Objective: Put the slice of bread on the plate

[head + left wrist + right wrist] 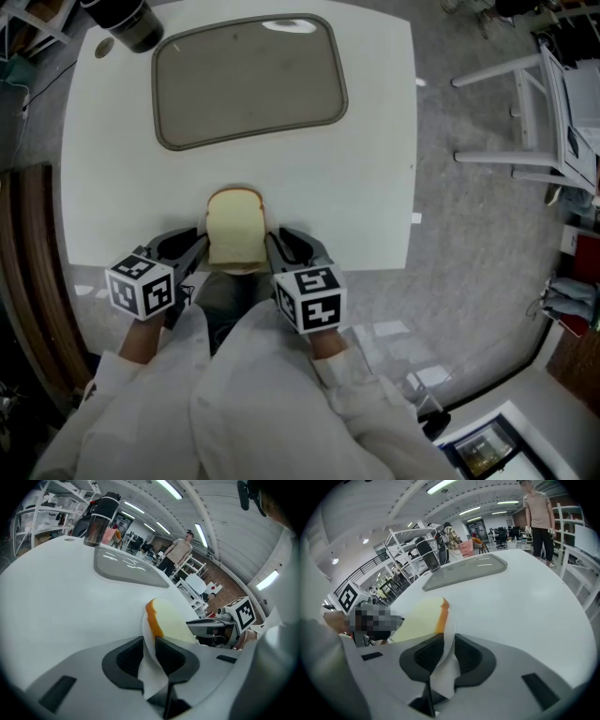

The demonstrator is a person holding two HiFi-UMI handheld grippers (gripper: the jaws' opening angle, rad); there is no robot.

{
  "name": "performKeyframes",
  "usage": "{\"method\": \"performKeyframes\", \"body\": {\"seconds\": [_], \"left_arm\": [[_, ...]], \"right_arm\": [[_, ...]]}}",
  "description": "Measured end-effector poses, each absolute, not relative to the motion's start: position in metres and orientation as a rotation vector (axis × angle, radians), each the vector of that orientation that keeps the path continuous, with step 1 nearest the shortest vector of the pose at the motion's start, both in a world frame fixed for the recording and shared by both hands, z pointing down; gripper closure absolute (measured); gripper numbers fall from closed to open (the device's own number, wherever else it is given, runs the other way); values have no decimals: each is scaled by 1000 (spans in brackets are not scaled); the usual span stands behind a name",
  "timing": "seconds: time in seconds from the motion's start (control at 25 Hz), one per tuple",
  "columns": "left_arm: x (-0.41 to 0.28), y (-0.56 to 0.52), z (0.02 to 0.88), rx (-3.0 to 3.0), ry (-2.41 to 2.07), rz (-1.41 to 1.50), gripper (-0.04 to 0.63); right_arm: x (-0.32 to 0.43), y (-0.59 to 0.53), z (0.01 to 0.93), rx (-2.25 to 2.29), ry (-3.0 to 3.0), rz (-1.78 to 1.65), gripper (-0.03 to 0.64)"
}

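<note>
At the near edge of a white counter (375,141), we hold a slice of bread (234,230) between two tools. Its long axis runs straight away from us: the domed top points toward the tray (248,84), and the flat crusted end lies toward our white sleeves (253,394), just past the counter's lip. The broad cream face looks up at the head camera. The left tool (150,651) is clamped on the slice's left side, its dark jaws pressed against the thin pale edge between them. The right tool (449,651) is closed the same way on the right side, with orange crust showing just ahead of its jaws. Whether the slice rests on the counter or hangs just clear, we cannot tell. Across the counter, well apart from the bread, lies the grey, round-cornered tray, its bed catching ceiling-light glare. A dark lidded tumbler (127,21) stands near the tray's far left corner; its contents are hidden.
</note>
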State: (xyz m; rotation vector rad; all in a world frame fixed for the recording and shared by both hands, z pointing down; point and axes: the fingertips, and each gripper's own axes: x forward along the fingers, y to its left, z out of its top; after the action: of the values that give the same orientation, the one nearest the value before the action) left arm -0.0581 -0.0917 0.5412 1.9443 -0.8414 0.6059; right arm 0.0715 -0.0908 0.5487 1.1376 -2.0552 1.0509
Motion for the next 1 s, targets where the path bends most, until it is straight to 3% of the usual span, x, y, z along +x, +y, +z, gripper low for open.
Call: {"method": "performKeyframes", "body": {"seconds": [1.0], "left_arm": [[-56, -94, 538, 1970, -894, 602, 514]], "right_arm": [[75, -88, 548, 1104, -2053, 1070, 545]]}}
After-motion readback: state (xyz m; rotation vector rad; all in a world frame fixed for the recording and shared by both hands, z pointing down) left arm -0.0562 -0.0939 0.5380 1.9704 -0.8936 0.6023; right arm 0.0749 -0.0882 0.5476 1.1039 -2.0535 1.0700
